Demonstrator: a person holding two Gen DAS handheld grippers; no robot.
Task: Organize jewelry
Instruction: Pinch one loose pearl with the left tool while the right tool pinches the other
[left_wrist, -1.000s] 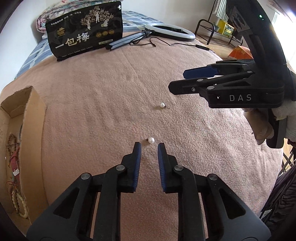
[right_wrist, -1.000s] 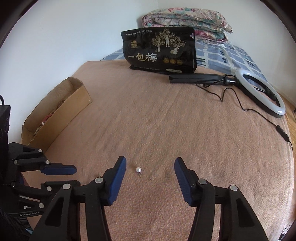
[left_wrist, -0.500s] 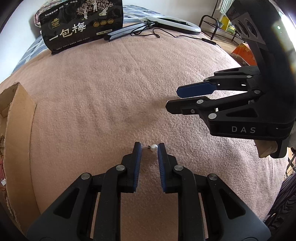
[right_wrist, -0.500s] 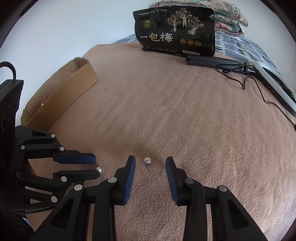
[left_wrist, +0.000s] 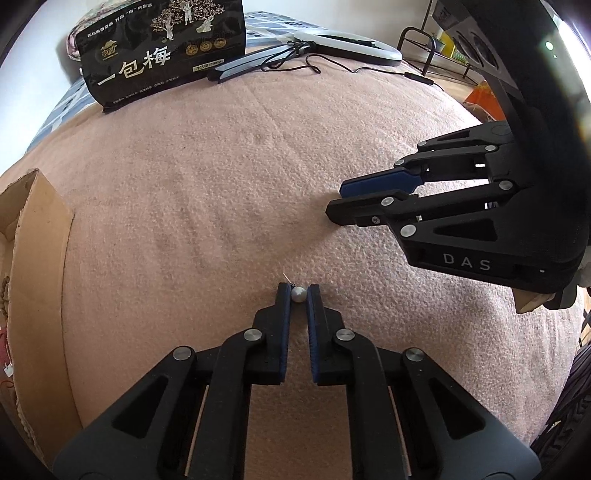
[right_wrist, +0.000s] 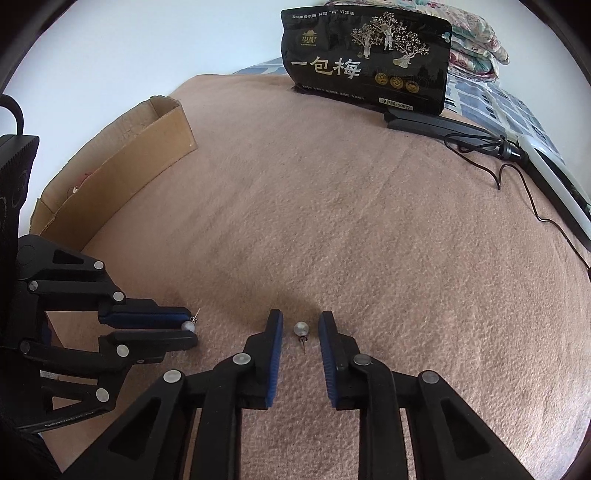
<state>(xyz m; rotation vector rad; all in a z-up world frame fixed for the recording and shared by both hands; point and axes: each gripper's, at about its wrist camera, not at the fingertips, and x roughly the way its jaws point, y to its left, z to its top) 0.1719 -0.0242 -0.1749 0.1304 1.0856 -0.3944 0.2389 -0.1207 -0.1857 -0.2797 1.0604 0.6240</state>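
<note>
Two pearl stud earrings lie on the pink blanket (left_wrist: 207, 177). My left gripper (left_wrist: 298, 290) is shut on the first pearl earring (left_wrist: 298, 294), pinching the bead at its fingertips with the post sticking out to the upper left. The right wrist view shows that same grip (right_wrist: 190, 326) at the lower left. My right gripper (right_wrist: 300, 317) is low over the blanket and its jaws are closing. The second pearl earring (right_wrist: 300, 328) lies between its blue pads, touching neither. Seen from the left wrist, the right gripper (left_wrist: 336, 202) is at the right.
An open cardboard box (right_wrist: 122, 173) holding bead strings stands at the blanket's left edge. A black snack bag (right_wrist: 365, 55) stands at the back. A ring light (left_wrist: 347, 40) with its black handle and cable (right_wrist: 524, 192) lies to the back right. Folded quilts are behind the bag.
The left jaws have closed onto the first pearl earring. The right gripper has sunk toward the blanket and its jaws have narrowed around the second earring.
</note>
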